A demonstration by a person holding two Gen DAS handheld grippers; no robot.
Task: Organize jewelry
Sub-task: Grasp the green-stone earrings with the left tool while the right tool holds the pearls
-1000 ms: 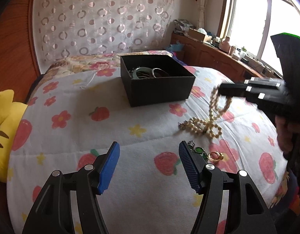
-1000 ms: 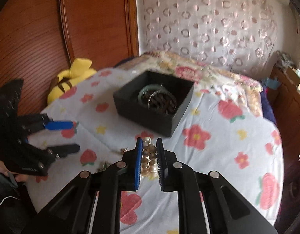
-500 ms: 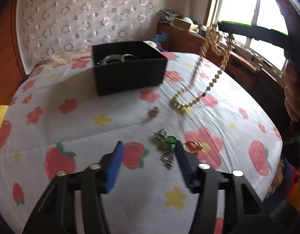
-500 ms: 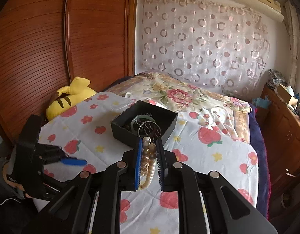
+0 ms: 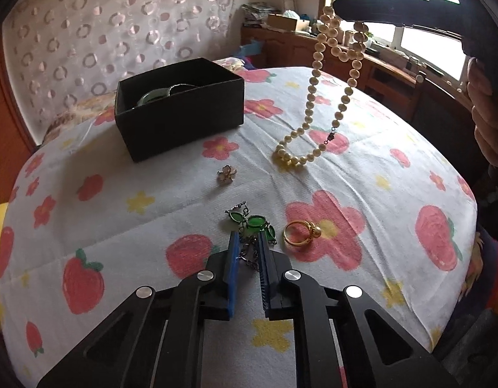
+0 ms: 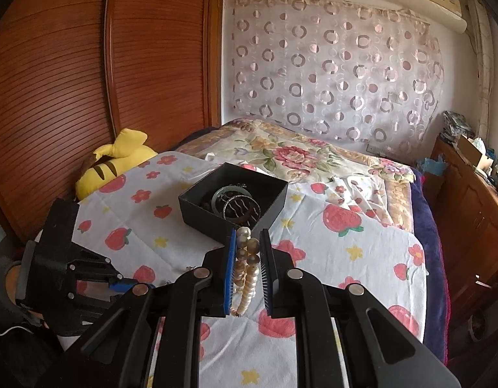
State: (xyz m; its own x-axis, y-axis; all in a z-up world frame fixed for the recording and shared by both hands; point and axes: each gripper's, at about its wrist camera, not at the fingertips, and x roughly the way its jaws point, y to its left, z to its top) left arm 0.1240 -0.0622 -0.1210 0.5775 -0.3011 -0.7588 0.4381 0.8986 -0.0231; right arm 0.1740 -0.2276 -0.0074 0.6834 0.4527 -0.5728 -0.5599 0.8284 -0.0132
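While the pearl necklace [image 5: 326, 97] is pinched in the right gripper [image 6: 248, 252] and dangled at 1 o'clock, its low end resting on the bedspread [image 5: 119, 213], the green pendant's chain [image 5: 249, 257] is nipped by the left gripper [image 5: 248, 252]. Black box [image 5: 181, 113] is seen at 11, gold ring [image 5: 299, 232] beside the pendant.

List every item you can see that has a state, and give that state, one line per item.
black box: open, no lid, bangles inside
pearl necklace: lifted, lowest loop at the quilt
green pendant chain: lying on the quilt, chain between the fingers
gold ring: loose on the quilt
flower earring: loose on the quilt
left hand-held gripper: closed on the chain
right hand-held gripper: closed on the pearls
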